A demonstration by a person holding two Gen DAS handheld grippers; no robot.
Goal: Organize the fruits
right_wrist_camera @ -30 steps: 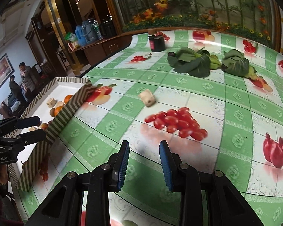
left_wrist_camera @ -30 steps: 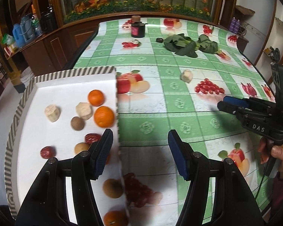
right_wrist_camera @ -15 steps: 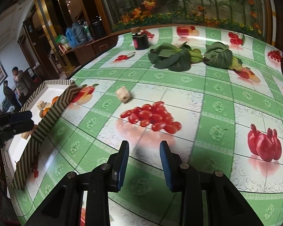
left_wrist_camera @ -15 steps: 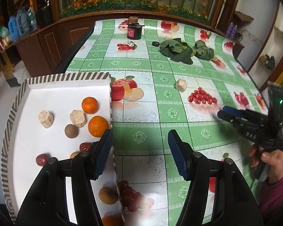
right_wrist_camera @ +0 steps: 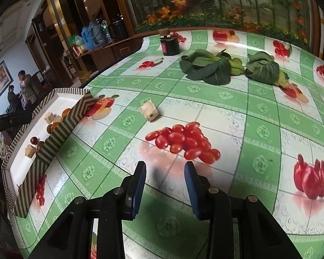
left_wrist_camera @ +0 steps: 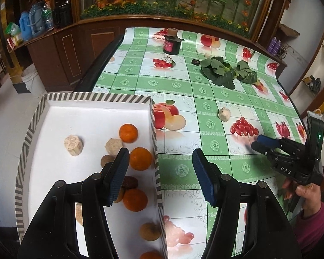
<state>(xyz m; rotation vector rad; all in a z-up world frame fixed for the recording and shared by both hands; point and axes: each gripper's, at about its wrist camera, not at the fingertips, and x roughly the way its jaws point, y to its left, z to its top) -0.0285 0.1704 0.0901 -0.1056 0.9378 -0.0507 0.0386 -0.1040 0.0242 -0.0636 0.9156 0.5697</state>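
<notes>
A white tray with a striped rim (left_wrist_camera: 97, 98) sits at the table's left edge and holds oranges (left_wrist_camera: 128, 132), beige chunks (left_wrist_camera: 73, 145) and several small brown and red fruits. It also shows in the right wrist view (right_wrist_camera: 60, 127). One beige chunk (left_wrist_camera: 224, 114) lies loose on the green checked cloth, also seen in the right wrist view (right_wrist_camera: 149, 113). My left gripper (left_wrist_camera: 159, 179) is open and empty over the tray's right rim. My right gripper (right_wrist_camera: 164, 185) is open and empty, low over the cloth, short of the loose chunk; it shows in the left wrist view (left_wrist_camera: 257, 142).
Two leafy green vegetables (right_wrist_camera: 207, 69) (right_wrist_camera: 263, 68) lie at the far side of the table. A dark jar with a cork lid (left_wrist_camera: 171, 42) stands at the back. A small dark item (left_wrist_camera: 196, 62) lies beside the greens. The cloth carries printed fruit pictures.
Both grippers have pulled back and risen a little, so more of the table and tray shows. Both stay open and empty. No fruit has moved.
</notes>
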